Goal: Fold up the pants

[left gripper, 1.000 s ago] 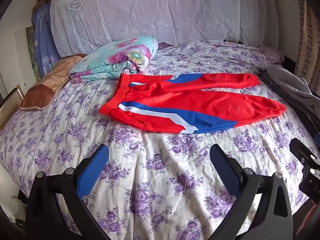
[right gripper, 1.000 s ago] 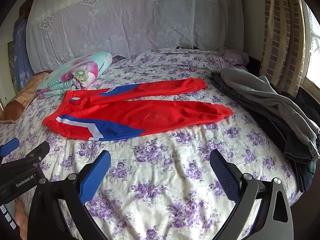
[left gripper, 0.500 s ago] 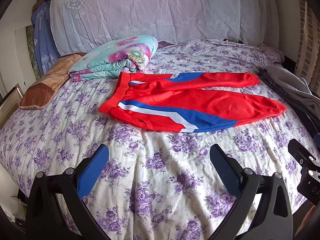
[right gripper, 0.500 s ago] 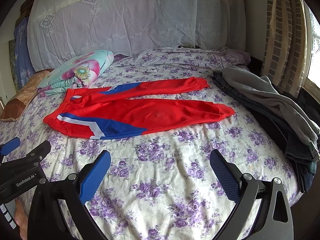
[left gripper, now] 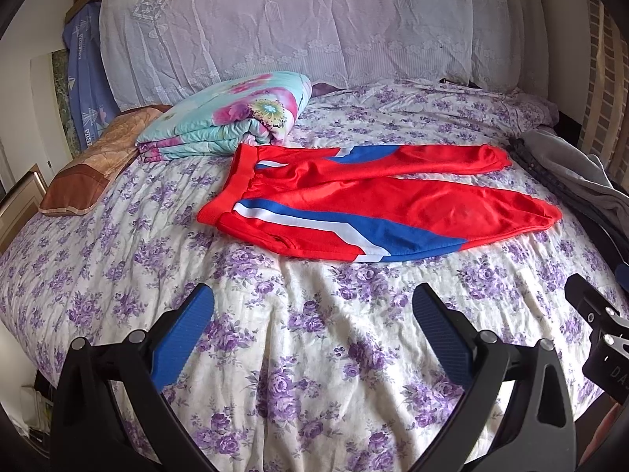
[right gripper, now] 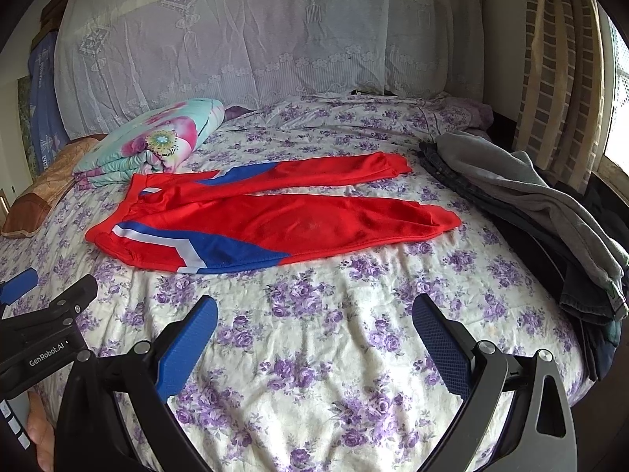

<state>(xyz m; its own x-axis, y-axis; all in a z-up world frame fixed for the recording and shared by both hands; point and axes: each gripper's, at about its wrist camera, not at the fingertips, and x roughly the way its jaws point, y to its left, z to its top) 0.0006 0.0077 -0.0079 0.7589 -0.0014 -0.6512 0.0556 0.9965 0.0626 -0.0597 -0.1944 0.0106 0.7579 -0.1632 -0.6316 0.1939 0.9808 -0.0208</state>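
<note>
A bed [left gripper: 118,267] with a purple-flowered cover is holding red pants [left gripper: 377,204] lying flat, long axis running left to right, waistband left, cuffs right. The left gripper [left gripper: 312,326] and right gripper [right gripper: 314,330] are hovering ahead of the near edge, well apart from the cloth, jaws spread wide and empty. The left one is sitting nearer the waistband, the right nearer the cuffs.

red pants [left gripper: 393,200] with blue-white stripes, purple-flowered white bedspread [left gripper: 314,334], turquoise floral quilt [left gripper: 232,118]
</note>
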